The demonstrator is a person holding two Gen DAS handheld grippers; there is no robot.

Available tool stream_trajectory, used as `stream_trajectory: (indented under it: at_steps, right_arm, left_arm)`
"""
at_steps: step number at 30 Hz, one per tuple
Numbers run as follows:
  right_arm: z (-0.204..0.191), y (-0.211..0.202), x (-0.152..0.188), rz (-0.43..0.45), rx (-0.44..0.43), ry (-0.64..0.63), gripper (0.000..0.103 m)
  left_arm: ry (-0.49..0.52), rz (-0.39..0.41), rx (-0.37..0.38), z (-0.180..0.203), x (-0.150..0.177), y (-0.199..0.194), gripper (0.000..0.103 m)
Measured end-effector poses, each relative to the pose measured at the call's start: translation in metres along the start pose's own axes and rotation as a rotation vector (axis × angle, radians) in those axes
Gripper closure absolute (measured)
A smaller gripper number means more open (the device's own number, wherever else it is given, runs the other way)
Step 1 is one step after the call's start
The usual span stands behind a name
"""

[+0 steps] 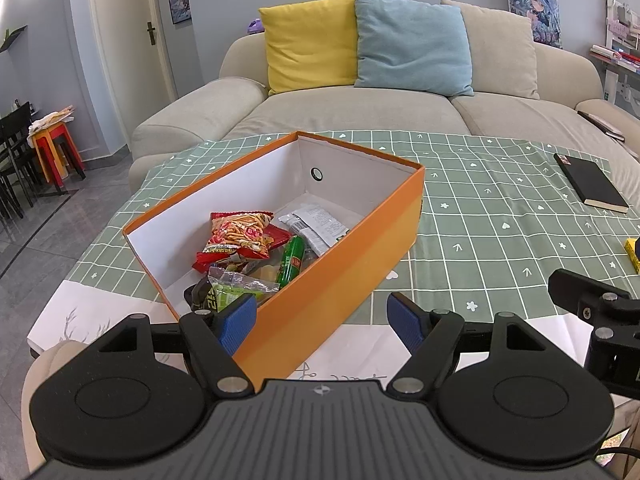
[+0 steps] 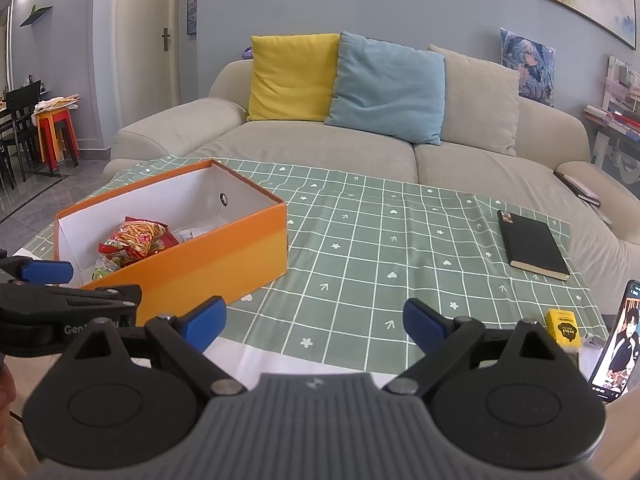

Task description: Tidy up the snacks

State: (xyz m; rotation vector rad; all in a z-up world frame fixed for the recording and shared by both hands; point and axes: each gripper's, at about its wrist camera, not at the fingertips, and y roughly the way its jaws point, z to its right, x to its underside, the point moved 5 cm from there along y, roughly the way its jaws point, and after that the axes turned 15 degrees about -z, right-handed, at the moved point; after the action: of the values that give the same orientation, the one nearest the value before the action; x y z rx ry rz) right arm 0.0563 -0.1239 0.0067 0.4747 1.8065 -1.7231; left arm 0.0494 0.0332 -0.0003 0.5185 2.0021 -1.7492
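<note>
The snacks lie together in the orange box [image 1: 332, 276], which stands open on the surface [image 1: 480, 216] under a green checked cloth: a red noodle packet [image 1: 240, 236], a green tube [image 1: 291, 265], a white wrapper [image 1: 316, 224] and a green-and-black packet [image 1: 224, 292] at the near corner. The left hand-held gripper [image 1: 322, 320] hangs just in front of the box with its jaws spread wide and nothing between them; its left blue pad overlaps the near corner of the box in the left wrist view. The right hand-held gripper [image 2: 314, 324] is likewise released and empty, hovering over bare cloth to the right of the box.

Judging by this, the sorting looks close to finished. One small yellow box [image 2: 564, 328] sits at the near right edge, beside a phone [image 2: 616, 340], well apart from the orange box; it may be the last snack, though its label is too small to read. If so, the next move calls for the right hand-held gripper to swing right, close on it and carry it across to the box. The black notebook [image 2: 532, 244] is no snack and should be left alone
</note>
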Motion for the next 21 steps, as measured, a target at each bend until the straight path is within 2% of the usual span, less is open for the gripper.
stream_trajectory:
  at_steps: [21]
  right_arm:
    - [0.0036, 0.0005, 0.0035, -0.007, 0.0, 0.004, 0.011]
  left_arm:
    - [-0.002, 0.004, -0.015, -0.0041, 0.0002, -0.0007, 0.018]
